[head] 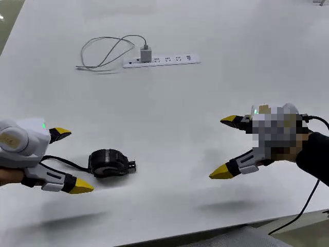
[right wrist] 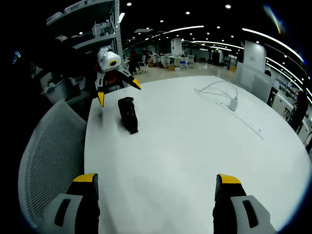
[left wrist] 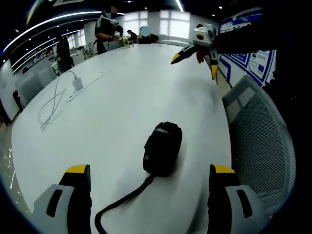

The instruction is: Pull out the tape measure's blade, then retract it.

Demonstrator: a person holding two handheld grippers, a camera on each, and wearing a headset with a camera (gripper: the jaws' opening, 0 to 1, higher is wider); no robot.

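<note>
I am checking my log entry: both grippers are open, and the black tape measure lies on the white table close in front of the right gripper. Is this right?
No. The tape measure lies close in front of the left gripper, not the right gripper; the left gripper view shows this. The rest holds: both are open, and the table is white.

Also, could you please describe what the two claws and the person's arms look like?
The left claw and right claw match: white-grey bodies, black ends with yellow tips, and a small green light on top. A black cable trails from the right one, and a black sleeve shows behind it.
</note>
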